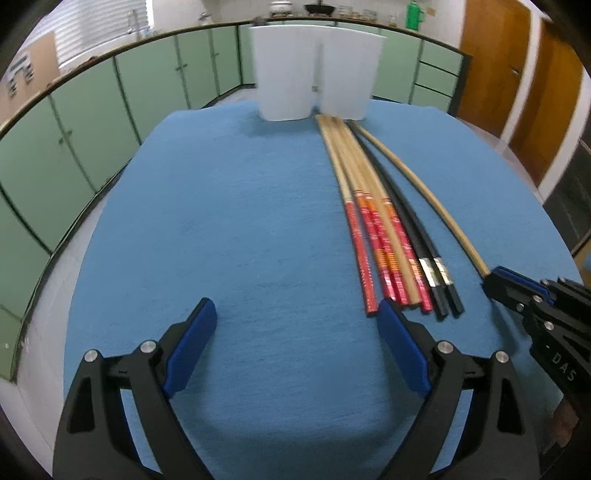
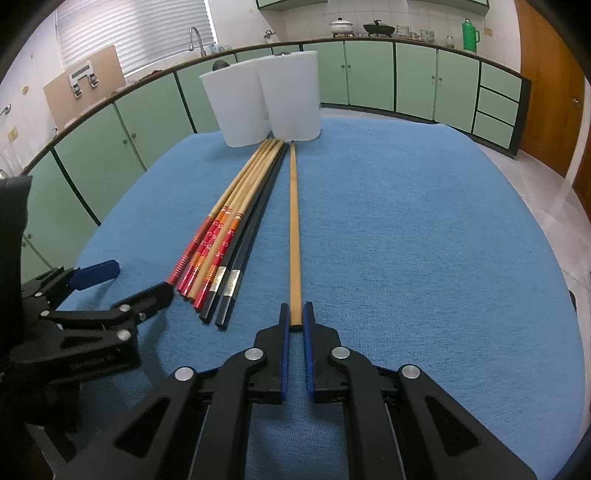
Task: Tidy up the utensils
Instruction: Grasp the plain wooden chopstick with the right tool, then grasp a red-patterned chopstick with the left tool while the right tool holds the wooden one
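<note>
On the blue cloth (image 1: 229, 229) lies a bundle of chopsticks: several bamboo ones with red patterned ends (image 1: 373, 236) (image 2: 218, 236) and two black ones (image 1: 417, 236) (image 2: 251, 236). A plain bamboo chopstick (image 2: 294, 221) (image 1: 436, 199) lies apart to their right. My right gripper (image 2: 295, 317) (image 1: 491, 282) is shut on its near end. My left gripper (image 1: 295, 325) stands open just left of the bundle's near ends, nothing between its fingers; in the right wrist view its fingers (image 2: 147, 295) show at the left. Two white cups (image 1: 317, 74) (image 2: 266, 103) stand at the cloth's far edge.
Green cabinets (image 2: 369, 74) with a counter carrying pots and a green flask (image 2: 470, 35) curve behind the table. A wooden door (image 1: 517, 74) is at the right. The cloth (image 2: 424, 229) is bare right of the plain chopstick and left of the bundle.
</note>
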The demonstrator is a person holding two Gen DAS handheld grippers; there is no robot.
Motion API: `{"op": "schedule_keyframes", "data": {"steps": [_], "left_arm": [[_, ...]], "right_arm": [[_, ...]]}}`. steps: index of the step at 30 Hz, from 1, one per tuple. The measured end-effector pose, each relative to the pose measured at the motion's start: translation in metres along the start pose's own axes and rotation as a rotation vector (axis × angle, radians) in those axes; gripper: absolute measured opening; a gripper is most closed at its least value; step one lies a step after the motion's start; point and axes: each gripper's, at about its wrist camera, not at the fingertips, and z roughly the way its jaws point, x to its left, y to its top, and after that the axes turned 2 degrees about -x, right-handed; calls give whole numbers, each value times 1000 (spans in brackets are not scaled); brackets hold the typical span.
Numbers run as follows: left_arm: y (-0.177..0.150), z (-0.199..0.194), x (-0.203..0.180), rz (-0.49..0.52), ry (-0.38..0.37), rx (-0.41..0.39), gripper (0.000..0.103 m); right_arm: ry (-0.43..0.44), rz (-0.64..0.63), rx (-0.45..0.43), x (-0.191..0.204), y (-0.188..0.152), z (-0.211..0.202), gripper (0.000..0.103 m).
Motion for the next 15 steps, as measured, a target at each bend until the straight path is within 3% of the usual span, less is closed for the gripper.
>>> {"op": "schedule_keyframes", "data": {"steps": [3, 15], "left_arm": [[-1, -3, 10, -27, 27, 1, 87], [0, -5, 10, -47, 5, -5, 84]], "right_arm": [[14, 0, -1, -1, -1, -1, 8], [57, 12, -1, -6, -2, -4, 12]]}}
